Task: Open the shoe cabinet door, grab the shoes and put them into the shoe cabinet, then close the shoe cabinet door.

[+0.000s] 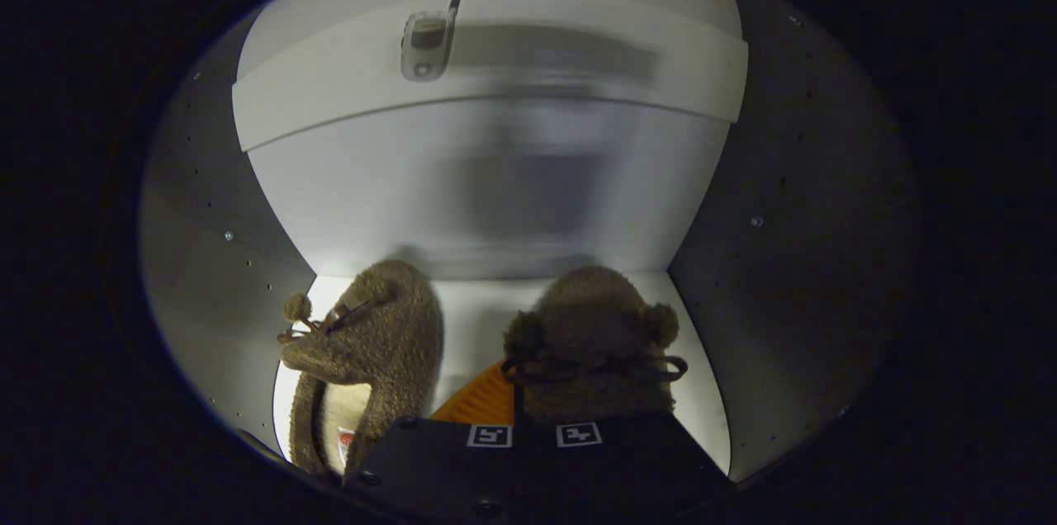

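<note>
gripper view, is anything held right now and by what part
Cannot be told for sure: the gripper sits at the heel end of the right slipper inside the cabinet, but the fingers' contact is hidden.

**Dim cabinet interior, bright floor, blurred back**

Light pools on the cabinet floor [479, 319] near its back edge; the side walls [793, 261] fall to grey shadow; the back panel [495, 186] is smeared by motion blur; fisheye bends the shelf edge [578, 71]; the gripper [533, 435] is a dark silhouette, finger state unreadable.
</note>
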The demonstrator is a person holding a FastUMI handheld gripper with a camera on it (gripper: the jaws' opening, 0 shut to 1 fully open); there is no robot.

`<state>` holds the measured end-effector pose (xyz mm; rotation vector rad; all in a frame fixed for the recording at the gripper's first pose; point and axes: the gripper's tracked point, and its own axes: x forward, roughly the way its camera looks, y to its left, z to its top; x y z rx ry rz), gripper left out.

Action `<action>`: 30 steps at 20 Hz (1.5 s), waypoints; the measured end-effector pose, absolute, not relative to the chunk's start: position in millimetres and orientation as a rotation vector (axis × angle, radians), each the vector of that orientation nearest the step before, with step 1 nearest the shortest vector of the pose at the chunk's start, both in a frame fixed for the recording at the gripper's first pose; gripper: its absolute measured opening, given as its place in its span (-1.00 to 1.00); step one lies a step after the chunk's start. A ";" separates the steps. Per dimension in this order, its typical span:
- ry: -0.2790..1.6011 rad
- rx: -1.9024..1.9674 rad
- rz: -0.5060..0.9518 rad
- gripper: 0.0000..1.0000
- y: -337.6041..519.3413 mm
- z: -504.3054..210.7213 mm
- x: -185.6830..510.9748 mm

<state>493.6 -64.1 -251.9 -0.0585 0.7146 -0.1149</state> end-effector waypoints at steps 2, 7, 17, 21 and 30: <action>0.726 -0.038 -0.111 -0.75 -63.2 -252.0 491.4; 0.755 -0.024 -0.116 -0.17 -56.8 -248.9 472.9; 0.566 -0.015 -0.161 0.97 -53.4 -164.8 412.1; 0.395 -0.027 -0.126 0.96 -25.2 -97.8 366.4; 0.106 -0.035 -0.046 0.96 15.2 -12.9 209.9</action>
